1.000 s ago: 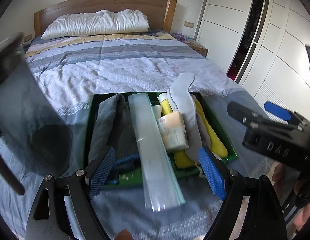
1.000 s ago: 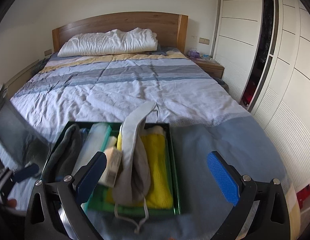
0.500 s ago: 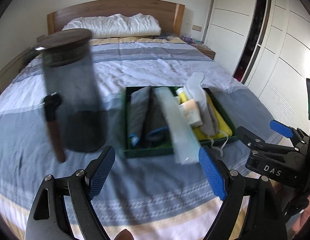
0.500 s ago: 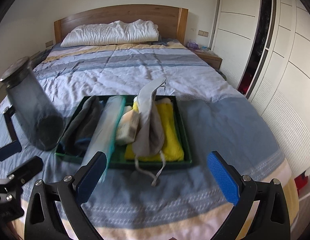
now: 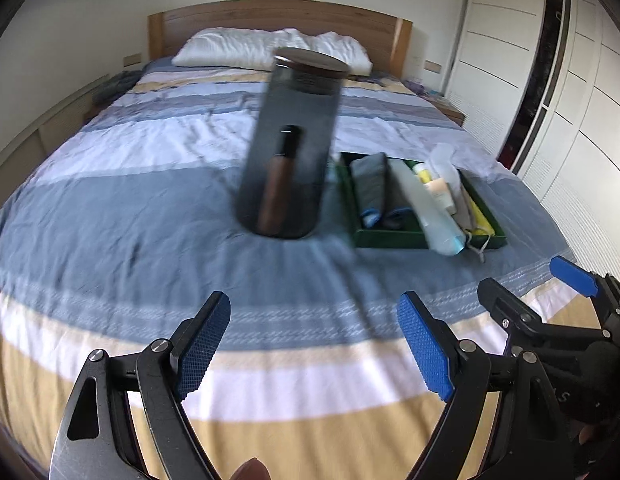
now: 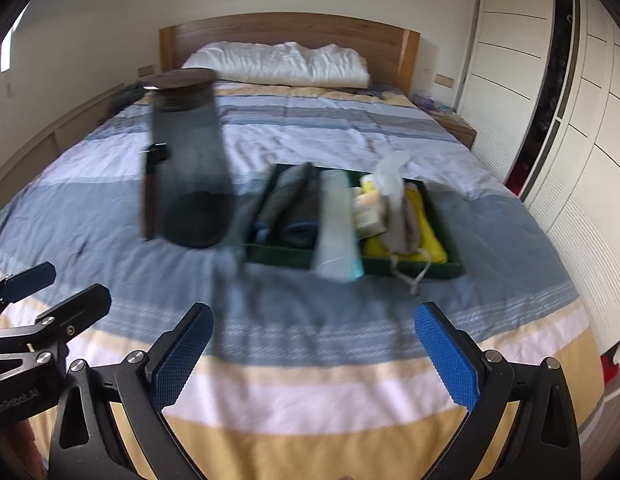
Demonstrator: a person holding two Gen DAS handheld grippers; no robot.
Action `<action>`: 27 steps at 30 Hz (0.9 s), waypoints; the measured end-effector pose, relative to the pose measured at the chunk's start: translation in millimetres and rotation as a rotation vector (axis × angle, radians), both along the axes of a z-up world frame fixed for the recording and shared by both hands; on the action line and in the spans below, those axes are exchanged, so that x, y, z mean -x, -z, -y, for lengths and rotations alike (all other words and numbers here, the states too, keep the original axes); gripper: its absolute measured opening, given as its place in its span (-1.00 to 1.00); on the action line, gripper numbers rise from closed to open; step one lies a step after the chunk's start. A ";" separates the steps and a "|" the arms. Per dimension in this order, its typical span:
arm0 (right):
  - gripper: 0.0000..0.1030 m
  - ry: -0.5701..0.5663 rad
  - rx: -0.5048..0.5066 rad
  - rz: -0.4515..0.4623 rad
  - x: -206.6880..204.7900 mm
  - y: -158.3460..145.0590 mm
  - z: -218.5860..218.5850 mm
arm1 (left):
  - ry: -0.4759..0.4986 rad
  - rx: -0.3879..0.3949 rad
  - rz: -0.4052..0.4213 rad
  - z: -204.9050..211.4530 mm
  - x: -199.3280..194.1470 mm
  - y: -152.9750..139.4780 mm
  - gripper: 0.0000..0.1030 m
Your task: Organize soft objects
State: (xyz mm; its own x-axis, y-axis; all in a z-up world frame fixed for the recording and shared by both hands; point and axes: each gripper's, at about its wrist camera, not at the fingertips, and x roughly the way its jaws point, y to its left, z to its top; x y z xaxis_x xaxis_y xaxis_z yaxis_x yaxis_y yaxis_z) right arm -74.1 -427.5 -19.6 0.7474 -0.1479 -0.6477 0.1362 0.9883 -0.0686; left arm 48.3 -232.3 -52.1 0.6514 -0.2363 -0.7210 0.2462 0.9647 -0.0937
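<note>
smoky grey glass, the tall jar [image 5: 287, 148] with a dark lid stands on the striped bedspread [image 5: 149, 208], a brown scoop clipped to its side. just right of it sits the green tray [image 6: 390, 266] packed with a grey towel [image 6: 285, 204], a yellow cloth [image 6: 424, 224], a pale sleeve [image 6: 338, 224] overhanging its near rim. left gripper [image 5: 314, 346] and right gripper [image 6: 314, 354] hang spread wide, holding nothing, well short of both.

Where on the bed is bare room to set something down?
Bare bedspread between the grippers and the green tray, left of the dark jar, and from the tray up to the pillow. The tray is packed; the jar-tray gap is narrow.
</note>
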 end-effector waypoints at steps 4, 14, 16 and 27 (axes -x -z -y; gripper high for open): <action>1.00 -0.027 -0.005 0.017 28.4 -5.3 -30.2 | -0.041 0.008 0.019 -38.1 21.3 -9.2 0.63; 1.00 -0.094 0.023 0.038 83.1 -18.6 -86.4 | -0.130 0.022 0.111 -111.1 84.1 -37.0 0.63; 1.00 -0.111 0.029 0.040 93.2 -20.3 -94.3 | -0.148 0.011 0.133 -117.6 93.4 -41.7 0.69; 1.00 -0.170 0.055 0.057 126.3 -27.8 -117.5 | -0.212 0.066 0.231 -143.0 130.4 -71.7 0.98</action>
